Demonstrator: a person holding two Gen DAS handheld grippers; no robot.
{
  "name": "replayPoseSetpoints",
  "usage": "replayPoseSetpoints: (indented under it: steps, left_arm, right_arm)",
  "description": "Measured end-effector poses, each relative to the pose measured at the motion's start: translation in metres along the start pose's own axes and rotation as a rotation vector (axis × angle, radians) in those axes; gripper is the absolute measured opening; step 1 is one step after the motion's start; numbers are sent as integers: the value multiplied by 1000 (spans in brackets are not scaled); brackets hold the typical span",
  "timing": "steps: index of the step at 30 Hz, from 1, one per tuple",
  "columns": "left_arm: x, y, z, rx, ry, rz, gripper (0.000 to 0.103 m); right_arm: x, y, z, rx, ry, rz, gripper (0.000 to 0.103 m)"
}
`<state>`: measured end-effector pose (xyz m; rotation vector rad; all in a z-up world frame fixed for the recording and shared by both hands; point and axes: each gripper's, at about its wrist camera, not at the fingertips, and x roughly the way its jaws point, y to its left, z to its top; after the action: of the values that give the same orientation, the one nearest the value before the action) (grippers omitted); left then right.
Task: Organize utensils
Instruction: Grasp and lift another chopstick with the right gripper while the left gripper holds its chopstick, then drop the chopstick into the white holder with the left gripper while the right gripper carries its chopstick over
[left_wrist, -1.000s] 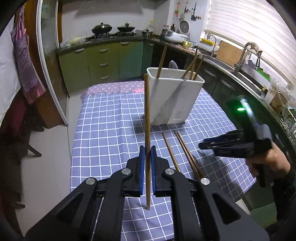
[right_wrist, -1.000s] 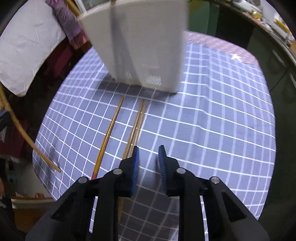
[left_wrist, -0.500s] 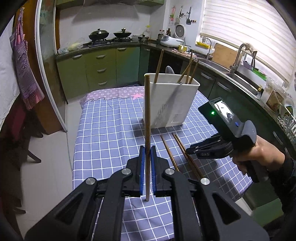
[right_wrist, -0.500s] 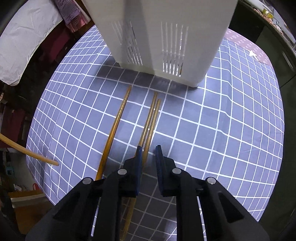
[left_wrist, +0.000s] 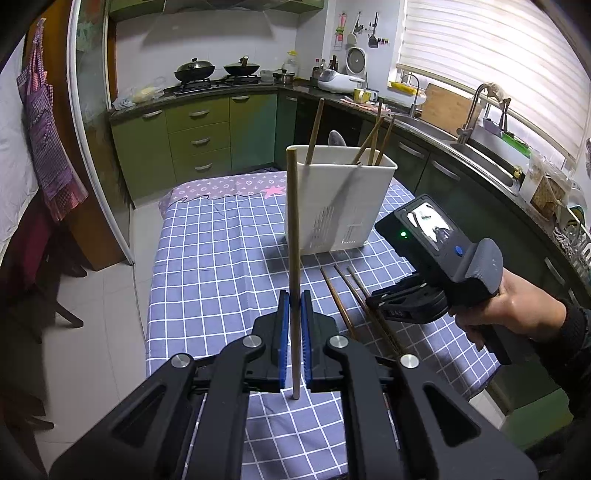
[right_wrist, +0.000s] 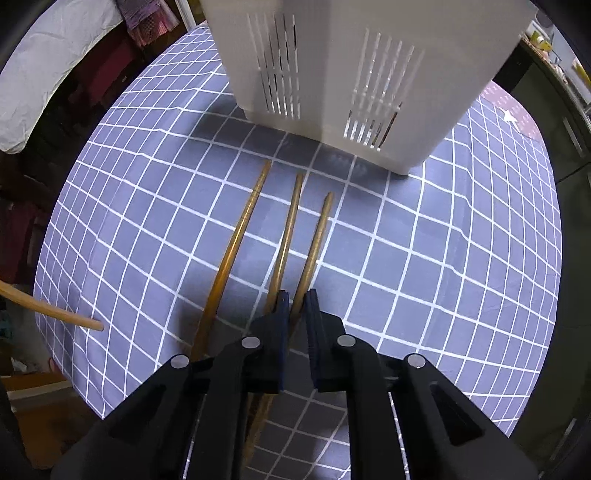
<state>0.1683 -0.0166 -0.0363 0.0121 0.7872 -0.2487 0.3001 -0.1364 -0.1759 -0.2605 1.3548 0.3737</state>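
A kitchen with green cabinets runs behind a table covered in a blue-and-white checked cloth. The left gripper is clenched on a pale wooden chopstick, which stands upright between its blue pads, the top end rising well above them and the bottom end poking out just below, over the cloth. Beyond this gripper and slightly to its right, a white slotted plastic utensil holder stands on the cloth with several brown chopsticks and a grey spoon leaning inside. To the right of the left gripper, a hand holds the right gripper, which points steeply down at the cloth. Its jaws have just been closing and now grasp the right-hand chopstick of three brown wooden ones lying side by side on the cloth, tips pointing toward the holder. The middle chopstick lies just beside the left pad's outer face, and the third chopstick lies further left, apart from the gripper. In the right wrist view the holder's slotted wall fills the area ahead of the fingers.
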Motion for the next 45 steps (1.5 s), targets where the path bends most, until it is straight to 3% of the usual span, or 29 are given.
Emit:
replayPoseSetpoints:
  steps: [5,10,18,29,45]
  left_arm:
    - [0,-1,0,1,1,2,6]
    - [1,-1,0,6,2,1,6]
    - [1,-2,1,12,3,12,6]
    - [-4,-6,-1,23,-5,22,6]
    - [-12,-14,11,50,-22,19,6]
  right_arm:
    - [-17,-9,-4,27,-59,39,7]
    - [-72,-21,-22,52,-212,74,7]
    - [-160,-50,-83,94,-468,75,7]
    - [-178,-67,-115,113,-521,78,7]
    - [-175,-71,-122,120,-529,92,7]
